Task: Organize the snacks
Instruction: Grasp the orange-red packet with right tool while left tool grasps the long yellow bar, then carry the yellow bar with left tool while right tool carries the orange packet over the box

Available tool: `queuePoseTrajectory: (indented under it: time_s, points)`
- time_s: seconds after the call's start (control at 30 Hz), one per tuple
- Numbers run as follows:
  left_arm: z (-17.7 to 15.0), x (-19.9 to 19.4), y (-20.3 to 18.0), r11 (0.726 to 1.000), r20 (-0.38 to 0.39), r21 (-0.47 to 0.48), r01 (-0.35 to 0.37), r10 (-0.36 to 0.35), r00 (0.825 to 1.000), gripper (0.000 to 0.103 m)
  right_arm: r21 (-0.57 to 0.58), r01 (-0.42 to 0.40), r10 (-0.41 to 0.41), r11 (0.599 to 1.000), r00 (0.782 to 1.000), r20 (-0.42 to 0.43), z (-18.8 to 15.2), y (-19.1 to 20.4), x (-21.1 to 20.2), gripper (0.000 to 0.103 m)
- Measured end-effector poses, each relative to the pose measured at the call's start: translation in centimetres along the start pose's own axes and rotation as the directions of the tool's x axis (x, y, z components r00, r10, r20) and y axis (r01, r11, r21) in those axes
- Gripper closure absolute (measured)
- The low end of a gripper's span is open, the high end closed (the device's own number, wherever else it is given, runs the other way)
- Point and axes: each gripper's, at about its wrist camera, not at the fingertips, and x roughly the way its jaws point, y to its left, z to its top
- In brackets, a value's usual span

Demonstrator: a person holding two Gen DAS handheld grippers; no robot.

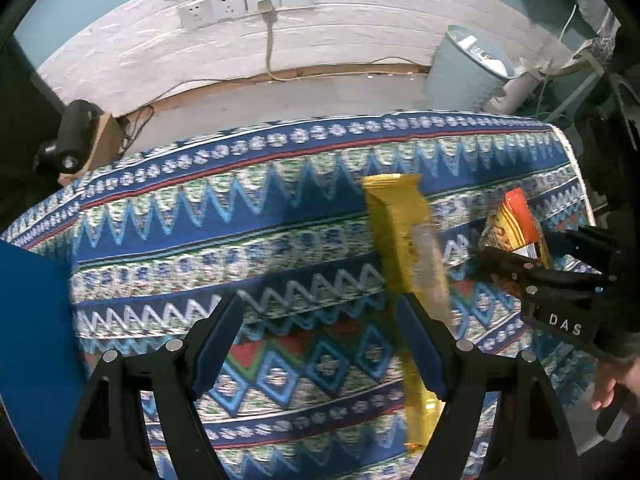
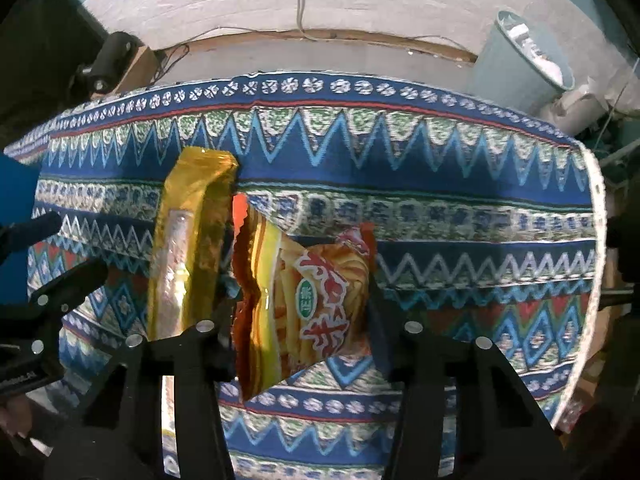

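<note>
Left wrist view
- Left gripper (image 1: 320, 344): I see both fingers spread wide, nothing pinched between them; it points steeply down at the worktop.
- Yellow snack packet (image 1: 404, 240): long and narrow, running from the far half of the cloth toward me. Its near end passes just beside my right-hand finger (image 1: 424, 352), on the inner side; I cannot tell whether they touch. The packet is blurred.
- Orange snack bag (image 1: 516, 224): to the right of the yellow packet, partly hidden behind the right gripper (image 1: 520, 268), which enters from the right edge.
- Worktop (image 1: 200, 220): covered by a blue, white and red patterned cloth.
- Blue panel (image 1: 32, 340): flat blue surface at the left edge; I cannot tell what it is.
- Surroundings: white brick wall with 4 wall sockets (image 1: 244, 2), 1 with a plug in it; pale waste bin (image 1: 464, 68) on the floor beyond the worktop.

Right wrist view
- Right gripper (image 2: 300, 332): fingers closed onto the orange snack bag (image 2: 312, 304), which stands crumpled between them, 1 finger against each side.
- Yellow snack packet (image 2: 188, 248): just left of the orange bag, outside my fingers, lying along the cloth.
- Left gripper (image 2: 52, 280): visible at the left edge, near the yellow packet.
- Worktop (image 2: 480, 200): same patterned cloth; its right edge shows.
</note>
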Motion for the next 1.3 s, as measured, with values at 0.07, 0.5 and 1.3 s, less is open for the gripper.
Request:
queuePoseTrajectory:
  time_s: [0.07,0.5,1.3]
  points:
    - [0.0,0.1,-1.1,1.000,-0.007,-0.005,0.025,-0.025,1.000,0.020,0.000,0.021,-0.021,1.000,1.000,0.010,-0.4,-0.6,-0.5,0.058]
    - [-0.5,4.5,-7.0,1.000,-0.064,-0.005,0.019,-0.019,0.998,0.016,0.126,-0.040,0.027,0.991,0.994,0.103,-4.5,-4.5,-4.8,0.057]
    - [-5.0,2.5,-4.0,0.999,0.004,0.022,0.050,-0.050,0.999,0.075,0.047,-0.062,0.055,0.997,0.989,0.135,-4.6,-1.5,-6.0,0.057]
